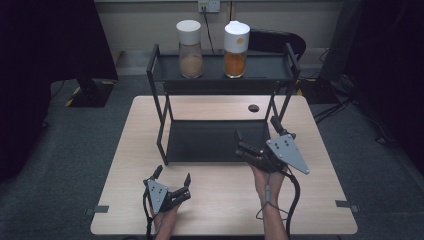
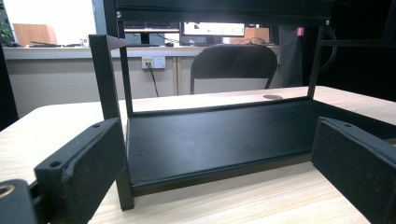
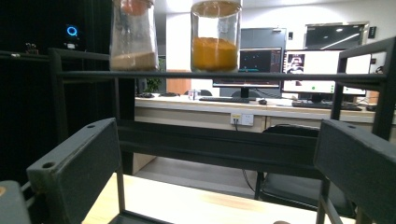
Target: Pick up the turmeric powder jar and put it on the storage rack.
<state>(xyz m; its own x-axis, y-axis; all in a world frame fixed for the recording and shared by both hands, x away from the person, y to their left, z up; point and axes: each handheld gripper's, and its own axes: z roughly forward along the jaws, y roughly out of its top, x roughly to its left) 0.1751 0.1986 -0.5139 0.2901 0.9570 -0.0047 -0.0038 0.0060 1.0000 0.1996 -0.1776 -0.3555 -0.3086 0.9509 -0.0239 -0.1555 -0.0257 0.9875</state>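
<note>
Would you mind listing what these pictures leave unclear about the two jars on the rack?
- Jar lids: cut off by the top edge in the right gripper view.
- Orange-filled jar: its lid marking is too small to read in the high view.
- Brown-filled jar: its base is hidden behind the rack rail.

A pale wooden bench [image 1: 220,210] fills the centre of the high view, standing on dark grey carpet [image 1: 75,145]. At the upper edge runs a cream wall [image 1: 145,30] with a white power socket [image 1: 208,6] at top centre. A black chair [image 1: 272,42] stands behind the bench, upper right of centre. Black panels darken both upper corners. In the right gripper view, a long desk [image 3: 196,105] crosses the middle, with lit monitors [image 3: 308,63] at the right and bright ceiling lights at upper right.
</note>
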